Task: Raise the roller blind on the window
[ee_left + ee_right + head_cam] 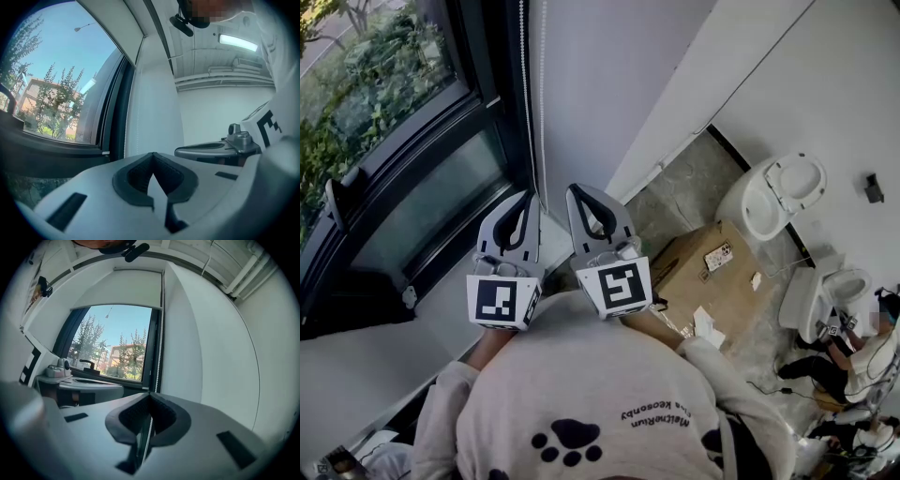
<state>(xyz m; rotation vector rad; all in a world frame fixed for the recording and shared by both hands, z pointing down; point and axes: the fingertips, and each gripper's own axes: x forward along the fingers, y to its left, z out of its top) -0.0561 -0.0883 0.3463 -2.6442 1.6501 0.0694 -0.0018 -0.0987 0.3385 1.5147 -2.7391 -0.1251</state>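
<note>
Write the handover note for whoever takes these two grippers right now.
The right gripper is shut, and the bead chain runs down between its fingers.
The left gripper is shut and empty, close beside the right one; the chain hangs beyond it.
The blind covers only the top strip of the window; most of the glass is bare.
Done: the blind is mostly up.
Left: probably a few more pulls on the chain if the blind should go all the way up, then let go.

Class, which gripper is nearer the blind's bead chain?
Right. The right gripper is shut on the bead chain; the left gripper sits beside it, shut and empty.
</note>
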